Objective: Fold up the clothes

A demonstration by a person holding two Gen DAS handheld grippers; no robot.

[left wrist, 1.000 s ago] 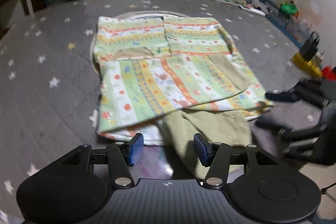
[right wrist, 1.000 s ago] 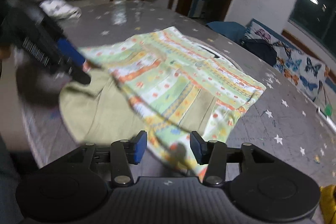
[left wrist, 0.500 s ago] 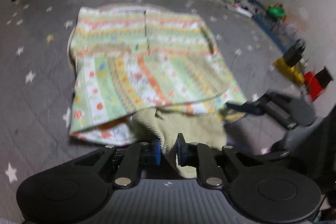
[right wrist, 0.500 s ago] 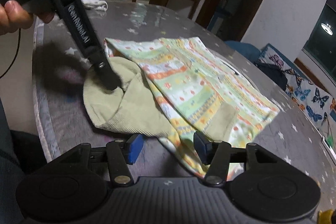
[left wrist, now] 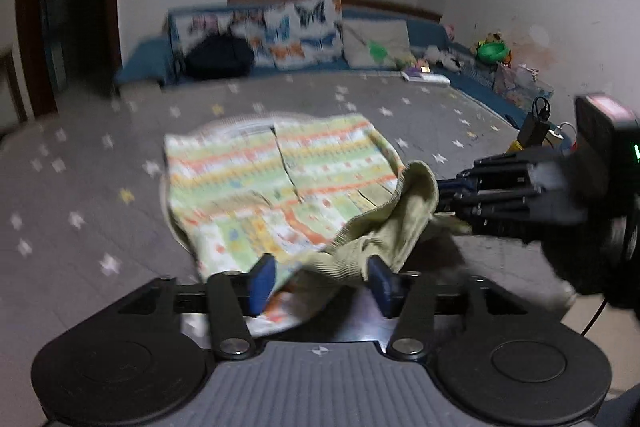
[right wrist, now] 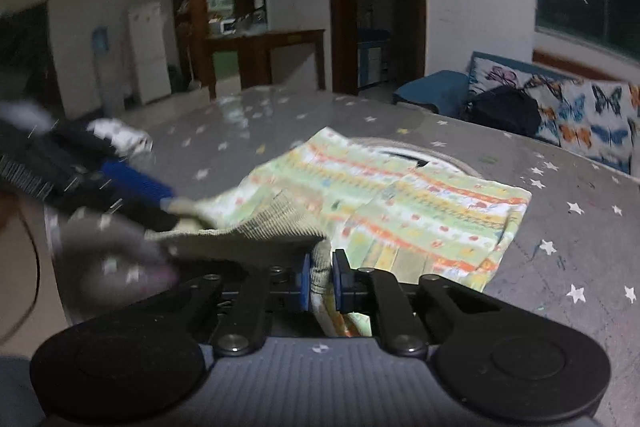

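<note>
While I watch through both wrist cameras, the patterned garment [left wrist: 280, 187] lies spread on the grey star-print desk [left wrist: 80, 187], with its olive ribbed hem [left wrist: 384, 227] lifted off the surface at about five o'clock in the left wrist view. My right hand-held gripper [right wrist: 321, 281] has its blue pads nearly together, clamped on a bunched fold of that hem, and the fabric stretches from it toward nine o'clock. My left hand-held gripper [left wrist: 322, 281] shows its pads set wide apart in its own camera, with the hem draped just ahead of and between them; in the right wrist view it is badly blurred at nine o'clock, its blue finger [right wrist: 136, 183] reaching the far end of the raised hem, and I cannot tell whether it grips there. In the left wrist view the right hand-held gripper [left wrist: 452, 195] enters from three o'clock, its tips buried in the cloth. Beyond the desk at twelve o'clock sits a blue sofa [left wrist: 152, 67] with butterfly cushions [left wrist: 296, 27] and a black bag [left wrist: 220, 57]. A white cloth bundle [right wrist: 120, 139] rests on the desk at ten o'clock in the right wrist view.
</note>
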